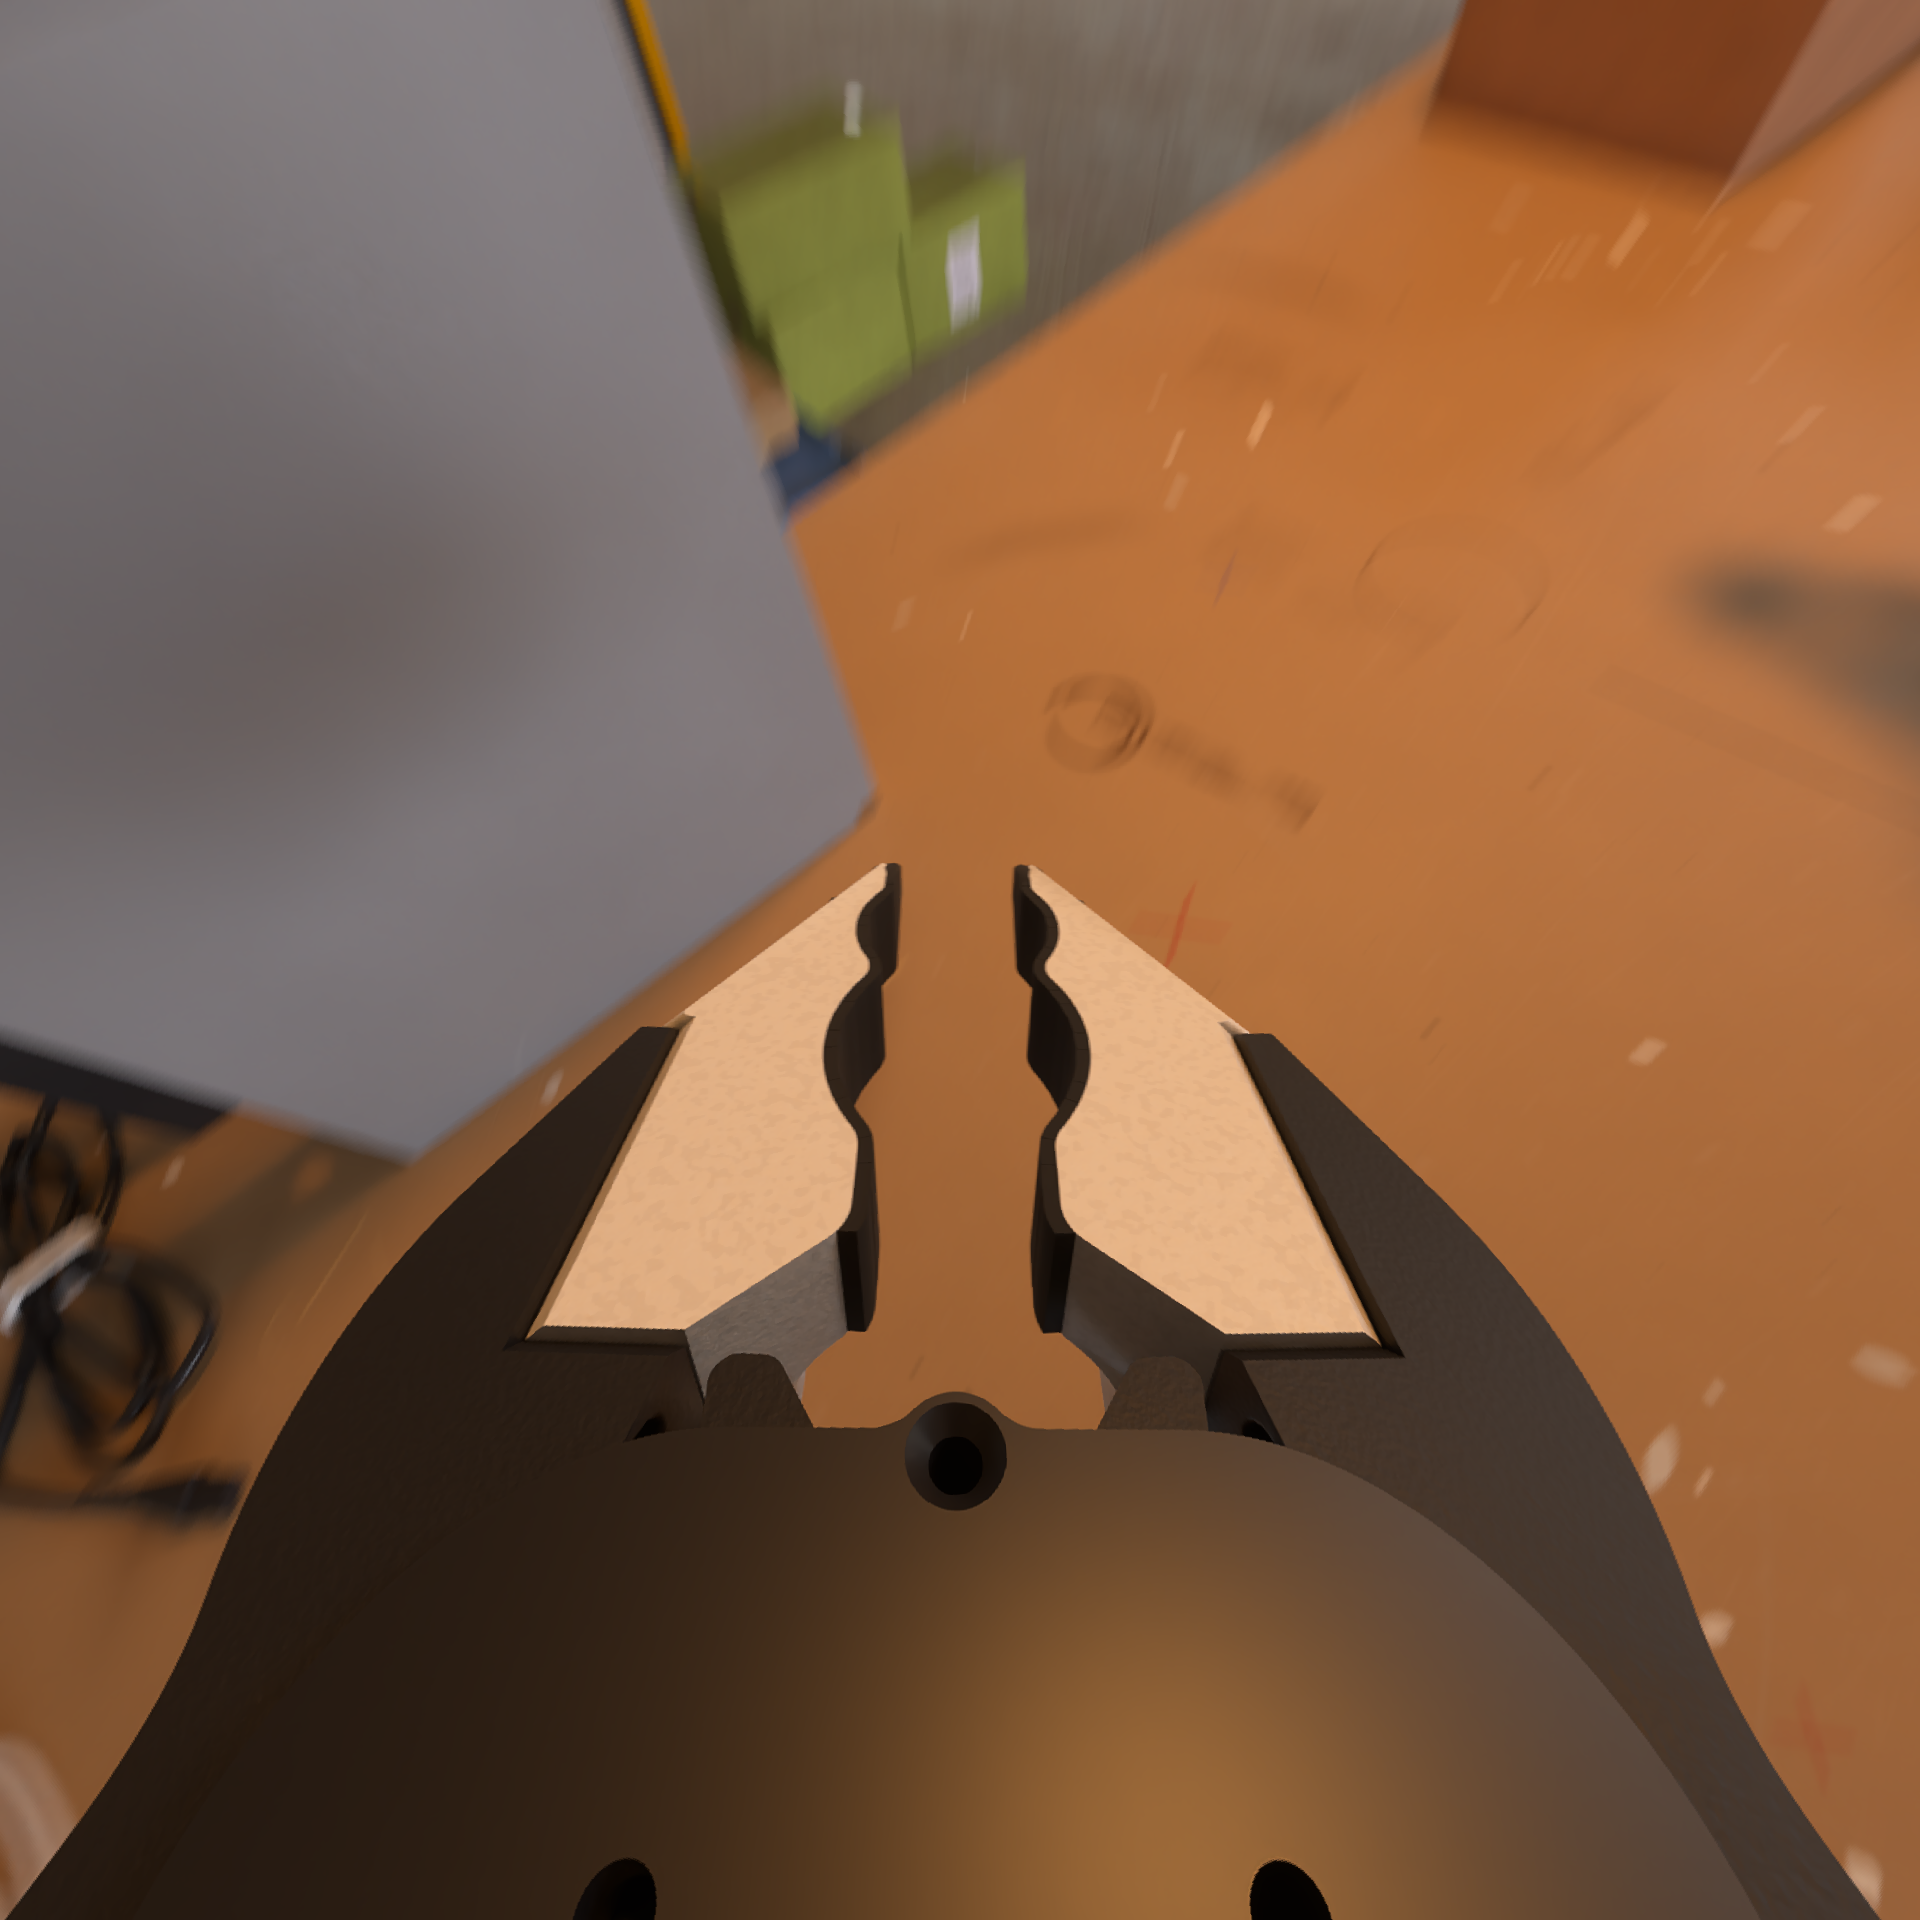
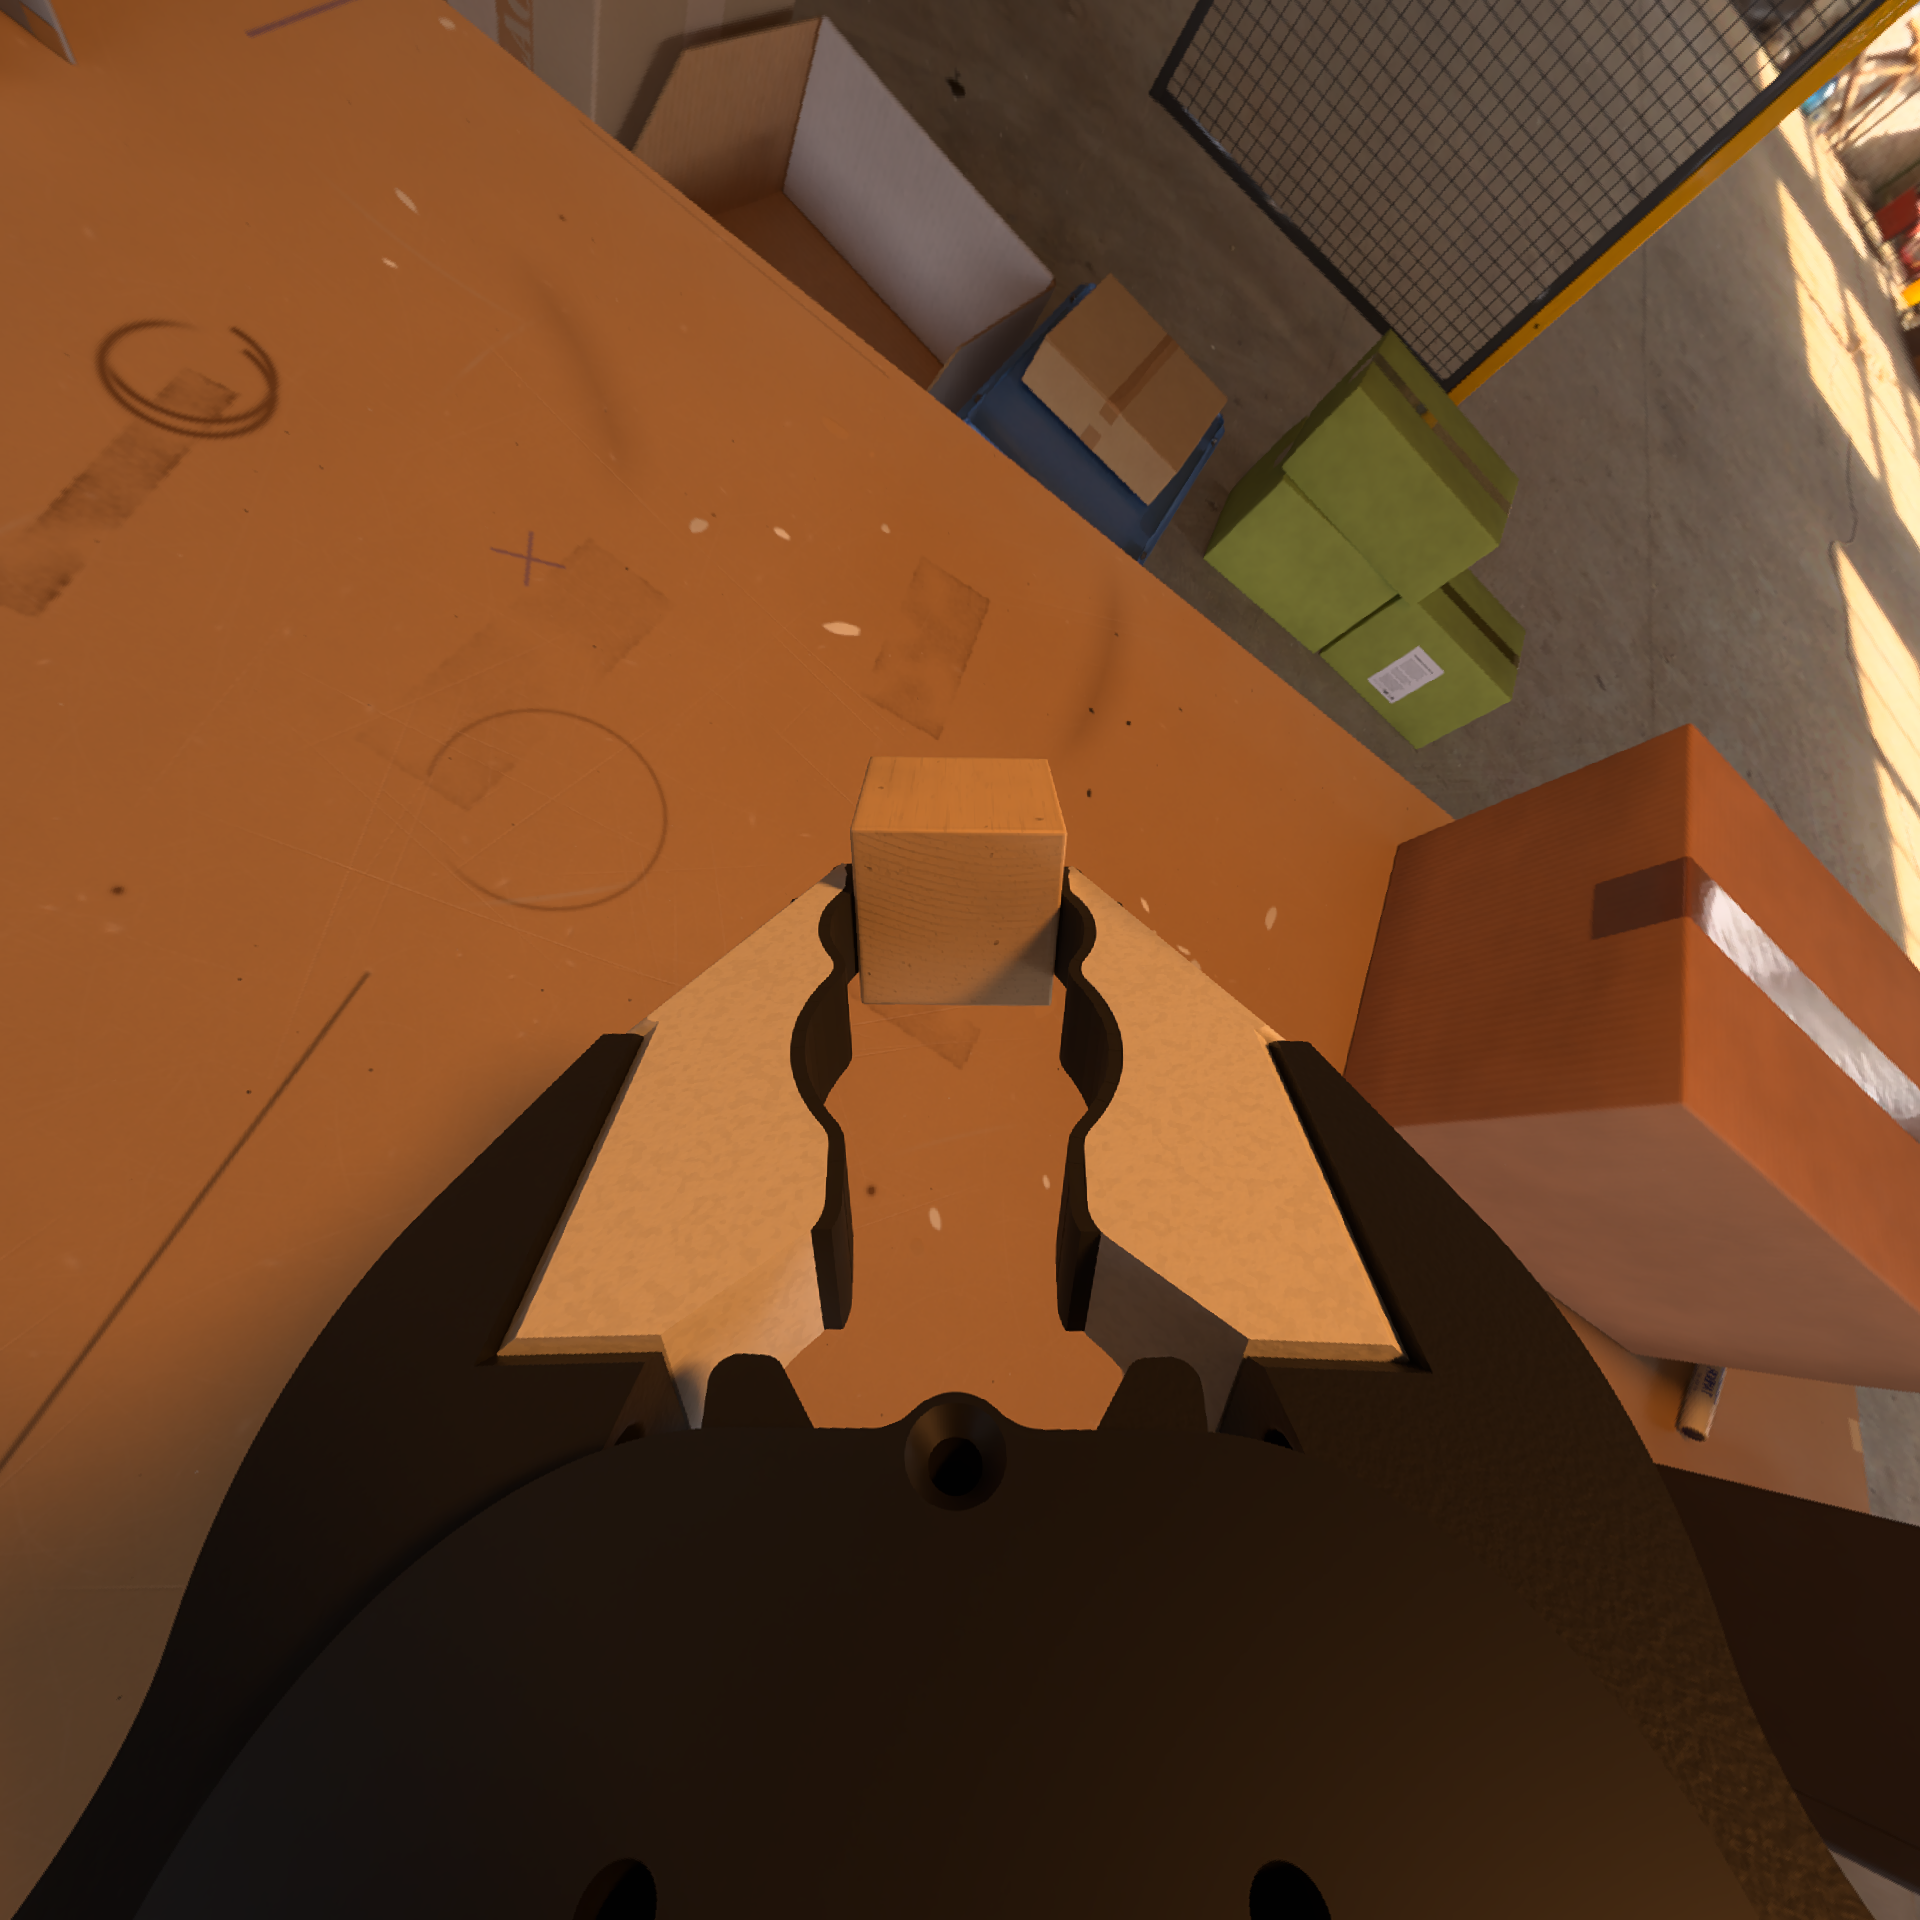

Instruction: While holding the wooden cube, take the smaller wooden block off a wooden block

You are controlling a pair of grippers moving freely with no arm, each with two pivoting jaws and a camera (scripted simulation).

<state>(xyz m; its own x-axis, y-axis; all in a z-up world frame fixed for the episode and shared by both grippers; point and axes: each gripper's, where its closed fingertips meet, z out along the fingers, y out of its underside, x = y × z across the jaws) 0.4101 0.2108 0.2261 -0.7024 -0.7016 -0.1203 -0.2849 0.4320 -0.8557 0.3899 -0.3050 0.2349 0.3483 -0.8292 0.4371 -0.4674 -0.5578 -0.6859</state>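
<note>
In the right wrist view my right gripper (image 2: pixel 958 883) is shut on a light wooden cube (image 2: pixel 956 894), held between the fingertips above the orange tabletop (image 2: pixel 416 623). In the left wrist view my left gripper (image 1: pixel 957 878) is open with a narrow gap and holds nothing, above the same orange tabletop (image 1: pixel 1351 831). The view is blurred. No stacked wooden blocks show in either view.
A large grey box (image 1: pixel 364 520) stands close on the left of the left gripper. A brown cardboard box (image 2: pixel 1662 1039) stands right of the right gripper, with a marker pen (image 2: pixel 1699 1403) beside it. Green boxes (image 2: pixel 1382 540) and a wire fence (image 2: pixel 1507 177) lie beyond the table edge.
</note>
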